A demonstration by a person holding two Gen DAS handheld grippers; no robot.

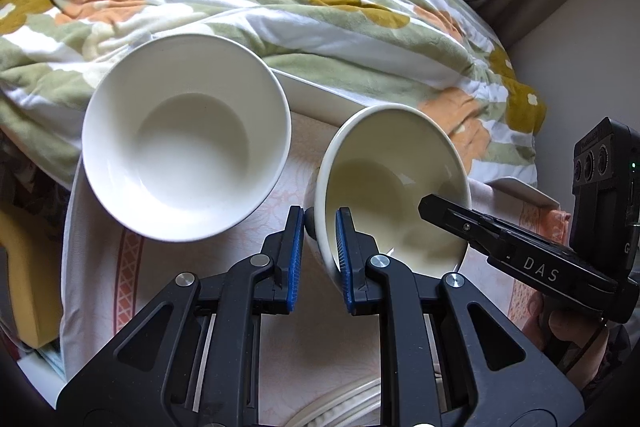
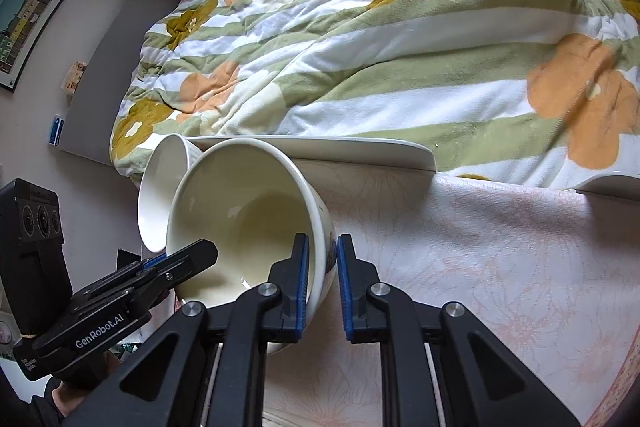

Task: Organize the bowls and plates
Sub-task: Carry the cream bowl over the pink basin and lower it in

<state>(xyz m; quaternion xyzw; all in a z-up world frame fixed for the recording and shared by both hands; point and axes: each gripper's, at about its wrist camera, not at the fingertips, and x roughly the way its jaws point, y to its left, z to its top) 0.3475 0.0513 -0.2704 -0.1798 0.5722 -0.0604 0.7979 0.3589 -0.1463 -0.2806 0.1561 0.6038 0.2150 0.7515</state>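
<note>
A cream bowl [image 1: 384, 195] with a dark pattern on its outside is tilted on its side, mouth toward both cameras. My left gripper [image 1: 319, 223] is shut on the bowl's left wall, one blue pad inside and one outside. My right gripper [image 2: 322, 247] is shut on the opposite wall of the same cream bowl [image 2: 244, 211]. Each gripper shows in the other's view: the right gripper [image 1: 430, 205] reaching into the bowl's mouth, the left gripper [image 2: 200, 251] at its near rim. A larger white bowl [image 1: 186, 137] sits empty just to the left, seen behind the cream one as the white bowl [image 2: 160, 195].
The bowls rest on a pale floral tablecloth [image 2: 500, 267]. A flat white tray edge [image 2: 360, 147] runs along the back, against a bed with a green, orange and white flowered quilt [image 2: 380, 47]. A plate rim [image 1: 340, 407] shows under my left gripper. A yellow object [image 1: 24, 267] lies at far left.
</note>
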